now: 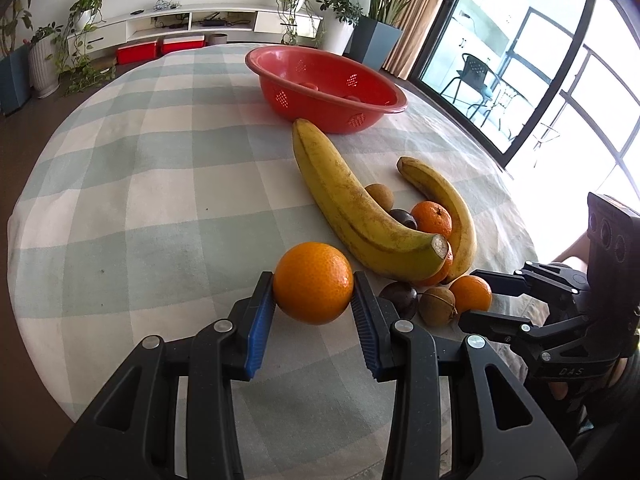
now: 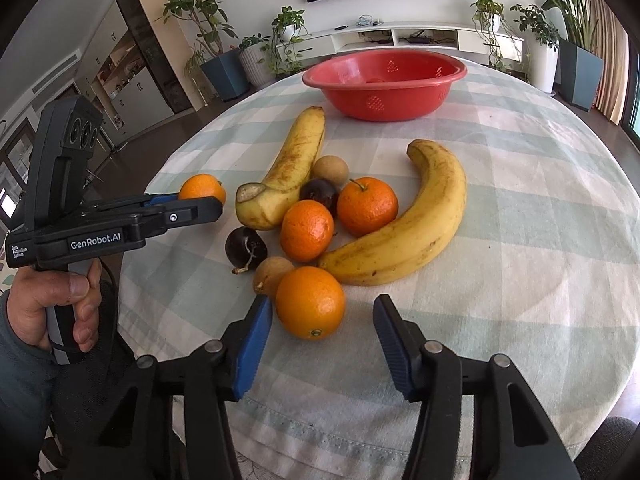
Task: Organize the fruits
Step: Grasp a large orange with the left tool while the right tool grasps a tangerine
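My left gripper (image 1: 313, 289) is shut on an orange (image 1: 313, 282), held just above the checked tablecloth; it also shows in the right wrist view (image 2: 202, 188). My right gripper (image 2: 323, 312) is open, its pads on either side of another orange (image 2: 310, 301) without touching it. A pile of fruit lies ahead: two bananas (image 2: 404, 224) (image 2: 289, 168), two more oranges (image 2: 306, 230) (image 2: 367, 206), dark round fruits (image 2: 245, 245) and brown longans (image 2: 330, 170). A red perforated basket (image 2: 384, 84) stands at the far side; it holds a little fruit in the left wrist view (image 1: 324, 88).
The round table's edge (image 2: 360, 436) runs close below my right gripper. Potted plants (image 1: 380, 36), a white TV cabinet (image 1: 192, 24) and glass doors (image 1: 520, 80) stand beyond the table.
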